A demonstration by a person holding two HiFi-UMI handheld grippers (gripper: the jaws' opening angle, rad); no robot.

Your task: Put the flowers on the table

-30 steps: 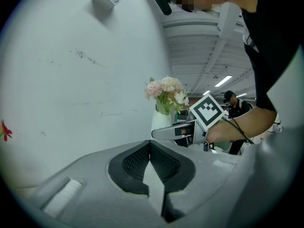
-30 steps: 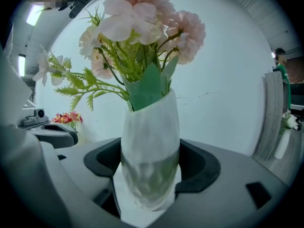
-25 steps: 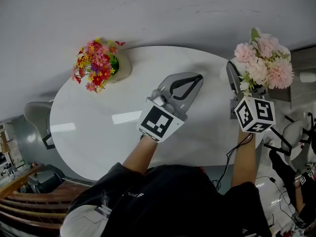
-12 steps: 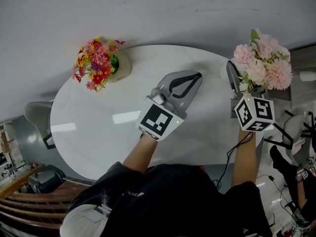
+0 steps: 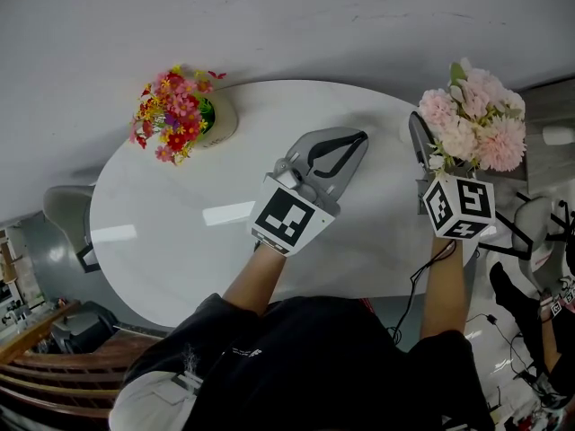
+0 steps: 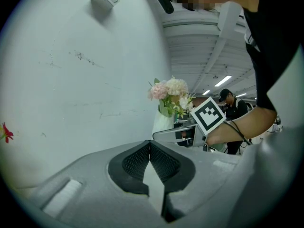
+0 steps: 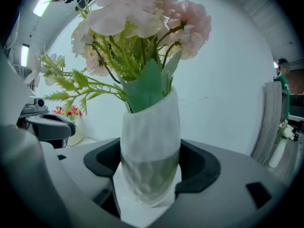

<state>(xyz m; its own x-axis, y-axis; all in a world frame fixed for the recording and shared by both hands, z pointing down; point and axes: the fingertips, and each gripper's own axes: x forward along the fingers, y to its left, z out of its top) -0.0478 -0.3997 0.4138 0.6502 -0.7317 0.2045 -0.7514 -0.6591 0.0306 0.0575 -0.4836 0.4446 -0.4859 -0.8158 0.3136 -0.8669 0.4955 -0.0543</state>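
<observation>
A bunch of pink flowers (image 5: 472,124) stands in a white vase (image 7: 151,146) at the right end of the white oval table (image 5: 180,232). My right gripper (image 5: 445,151) is shut on the vase, with a pad on each side of its lower body (image 7: 151,167). Whether the base touches the tabletop I cannot tell. My left gripper (image 5: 346,144) hovers over the middle of the table, shut and empty, its pads meeting (image 6: 150,148). From the left gripper view, the pink flowers (image 6: 168,90) and the right gripper's marker cube (image 6: 209,116) show ahead.
A pot of red and pink flowers (image 5: 175,115) sits at the table's far left edge, against the grey wall. Chairs stand at the left (image 5: 67,209) and right (image 5: 530,241). A person (image 6: 232,108) stands in the background.
</observation>
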